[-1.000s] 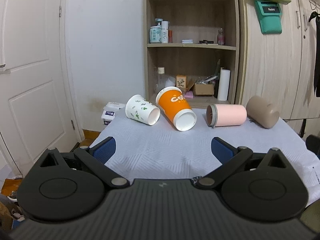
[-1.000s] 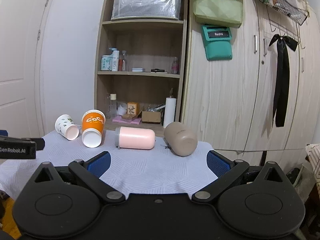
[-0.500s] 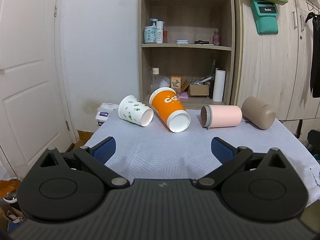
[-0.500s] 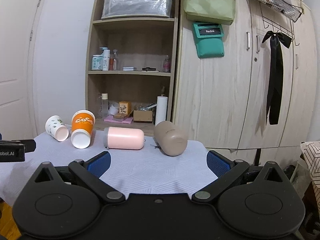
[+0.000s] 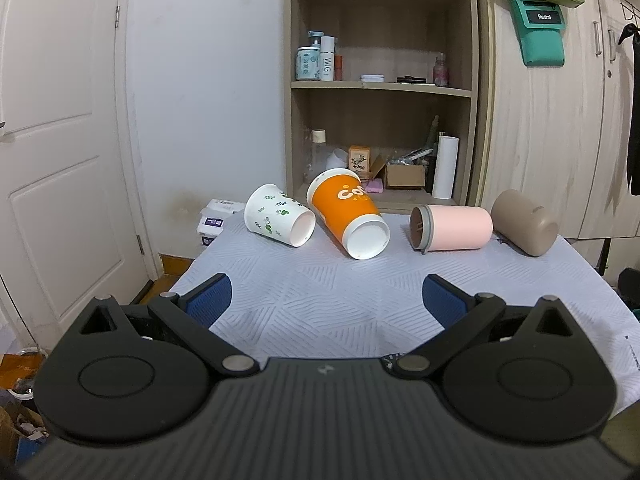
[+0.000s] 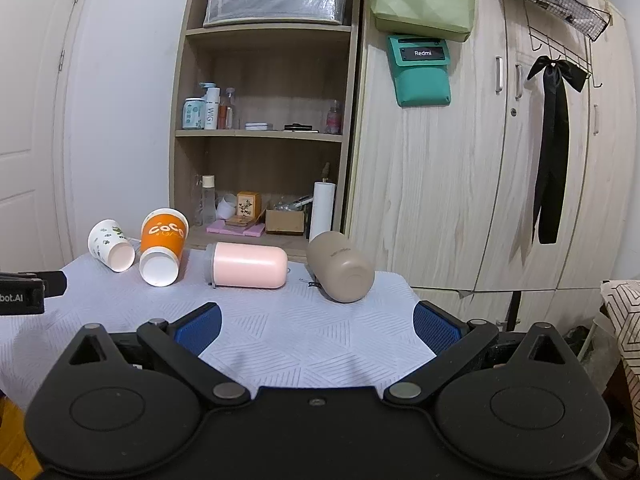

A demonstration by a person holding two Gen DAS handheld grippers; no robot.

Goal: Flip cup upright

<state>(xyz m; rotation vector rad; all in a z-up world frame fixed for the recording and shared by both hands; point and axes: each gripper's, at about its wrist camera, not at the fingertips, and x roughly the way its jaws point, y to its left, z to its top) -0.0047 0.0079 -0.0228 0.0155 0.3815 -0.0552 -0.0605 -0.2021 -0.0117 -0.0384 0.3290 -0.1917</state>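
four cups lie on their sides in a row at the far side of the bench (image 5: 360,292), white cup (image 5: 279,221), orange cup (image 5: 349,215), pink cup (image 5: 452,227) and tan cup (image 5: 523,223), while the left claw (image 5: 326,300) and right claw (image 6: 316,326) hover near the front edge, both spread wide and empty.

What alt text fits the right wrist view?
Four cups lie tipped on a cloth-covered table: leaf-print cup, orange cup, pink cup, tan cup. The open right gripper holds nothing; shelves stand behind.
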